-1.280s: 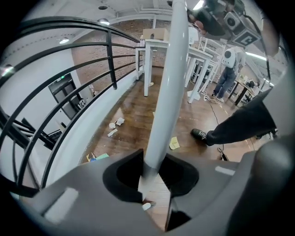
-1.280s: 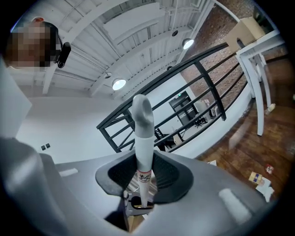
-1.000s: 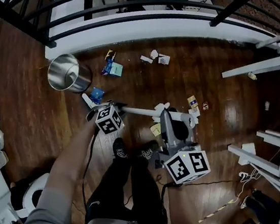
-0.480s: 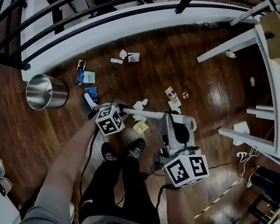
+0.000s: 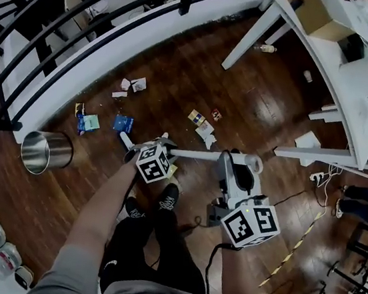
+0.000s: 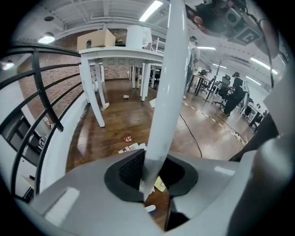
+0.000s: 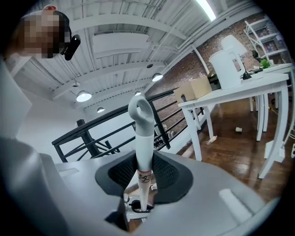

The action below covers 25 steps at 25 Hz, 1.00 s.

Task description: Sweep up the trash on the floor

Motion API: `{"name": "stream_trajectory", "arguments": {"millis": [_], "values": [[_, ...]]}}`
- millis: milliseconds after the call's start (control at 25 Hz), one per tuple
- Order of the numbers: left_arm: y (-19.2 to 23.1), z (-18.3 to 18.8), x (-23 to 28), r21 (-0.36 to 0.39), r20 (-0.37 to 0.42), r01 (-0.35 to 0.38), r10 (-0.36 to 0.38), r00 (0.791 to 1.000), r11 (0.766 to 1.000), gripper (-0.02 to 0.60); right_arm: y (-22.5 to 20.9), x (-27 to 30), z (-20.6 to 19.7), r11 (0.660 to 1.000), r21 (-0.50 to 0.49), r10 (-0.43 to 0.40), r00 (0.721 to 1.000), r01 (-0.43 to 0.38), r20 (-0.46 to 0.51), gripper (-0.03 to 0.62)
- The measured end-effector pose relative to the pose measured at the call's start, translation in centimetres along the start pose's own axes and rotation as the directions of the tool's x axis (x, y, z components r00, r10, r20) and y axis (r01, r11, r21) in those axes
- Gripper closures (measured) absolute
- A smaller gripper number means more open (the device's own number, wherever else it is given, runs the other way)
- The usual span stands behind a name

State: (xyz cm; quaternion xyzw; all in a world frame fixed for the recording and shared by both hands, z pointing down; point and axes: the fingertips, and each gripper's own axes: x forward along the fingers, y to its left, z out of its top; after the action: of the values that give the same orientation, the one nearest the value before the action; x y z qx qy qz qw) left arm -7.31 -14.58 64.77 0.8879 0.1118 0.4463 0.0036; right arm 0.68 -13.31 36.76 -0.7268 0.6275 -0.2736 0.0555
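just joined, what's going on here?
A person stands on the wood floor holding a white pole, probably a broom handle, in both grippers: the right gripper clamps near its looped end, the left gripper further along, its jaws having just been closing on it. Scattered trash lies ahead, a metal bin to the left.

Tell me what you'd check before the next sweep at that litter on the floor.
1. Left gripper grips the white pole: ok; its jaws have just been closing, with the pole between them.
2. Right gripper grips the pole below its looped end: ok.
3. Litter gathered: not ok; pieces lie scattered across the floor.
4. Pole's sweeping end on the floor: cannot tell; it doesn't show clearly.
5. Metal bin upright: cannot tell.
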Motion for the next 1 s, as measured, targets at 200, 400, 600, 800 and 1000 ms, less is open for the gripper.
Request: {"name": "stream_trajectory", "arguments": {"millis": [200,400,600,800,1000], "values": [[-0.9,1.8,-1.5,0.025,-0.037,0.0,0.001,0.999,1.0,0.517,-0.6,-1.0,2.4,0.999,0.033,0.037,0.998,-0.039,0.057,0.494],[2.1,-1.7,-6.9,0.011,-0.083,-0.049,0.049,0.995,0.999,0.517,4.0,1.8,2.7,0.991,0.066,0.116,0.99,-0.121,0.076,0.494],[7.8,-8.1,-13.1,0.023,-0.133,-0.104,0.106,0.985,0.994,0.517,10.4,7.0,0.9,0.98,0.1,0.165,0.984,-0.171,0.072,0.494],[13.2,-15.0,-17.5,0.042,-0.176,-0.094,0.1,0.979,0.995,0.515,16.7,12.9,-1.8,0.977,0.126,0.164,0.984,-0.172,0.066,0.494],[17.0,-22.6,-18.6,0.038,-0.225,-0.038,0.045,0.973,0.999,0.515,21.8,19.0,-6.5,0.98,0.117,0.164,0.987,-0.163,0.008,0.494]]}}
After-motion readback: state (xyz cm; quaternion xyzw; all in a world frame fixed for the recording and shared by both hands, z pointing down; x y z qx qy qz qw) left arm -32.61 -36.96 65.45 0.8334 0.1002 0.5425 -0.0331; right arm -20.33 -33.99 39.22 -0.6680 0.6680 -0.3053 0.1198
